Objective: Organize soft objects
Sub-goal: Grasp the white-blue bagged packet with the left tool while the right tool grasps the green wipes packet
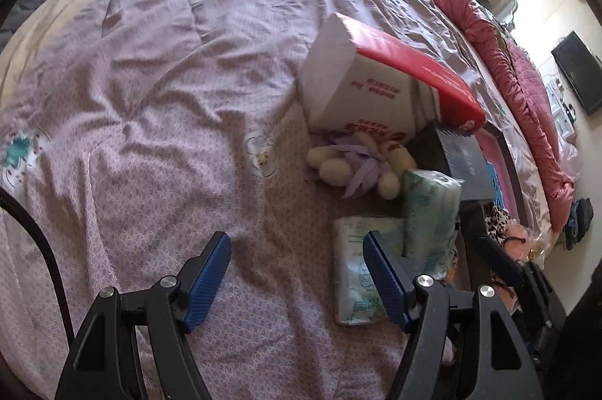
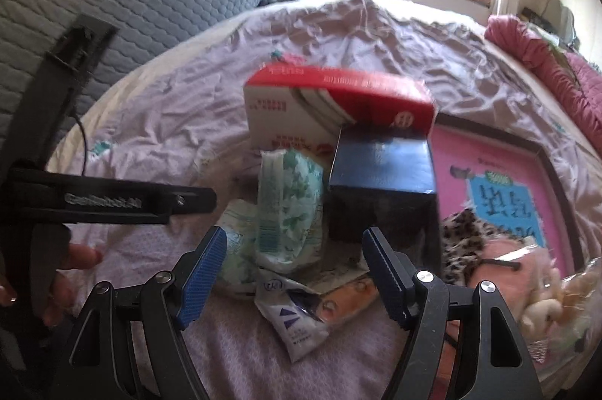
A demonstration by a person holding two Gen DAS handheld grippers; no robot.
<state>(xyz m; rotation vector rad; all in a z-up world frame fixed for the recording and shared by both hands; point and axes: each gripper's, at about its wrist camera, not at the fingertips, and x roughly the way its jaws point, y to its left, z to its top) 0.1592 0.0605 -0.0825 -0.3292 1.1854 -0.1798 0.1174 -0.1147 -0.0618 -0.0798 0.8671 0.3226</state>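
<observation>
**Both jaws released over a tight pile, nothing held**

Left gripper (image 1: 297, 276) and right gripper (image 2: 295, 268): jaws spread, nothing between the pads on either.

Where the soft stuff is: mid-bed on the wrinkled lilac patterned bedspread (image 1: 150, 121), toward its right edge, packed against boxes.
- two green-printed plastic soft tissue packs (image 2: 286, 208), one upright, one flat beside it
- cream plush toy with lilac ribbon (image 1: 357, 167), touching the foot of the white-and-red cardboard box (image 1: 361, 88)
- leopard-print fabric item (image 2: 466, 238), just beside the dark navy box (image 2: 380, 174)

Risks:
- The upright pack looks to be leaning on the navy box. Pull it sideways and it likely drags or tips that box.
- Slick film wrap on the packs: a shallow pinch could slip.
- Grippers are close together; both going for the same cluster could clash.
- The small white-and-blue foil sachet (image 2: 297, 321) lies under the right jaws and could get pinched by mistake.

Unclear:
- Motion blur in the right view; box print unreadable.
- Pink plush in a clear bag (image 2: 526, 291) is cut by the frame edge.
- The plush toy's shape is hard to make out.
- No obvious bin or target spot visible.
</observation>
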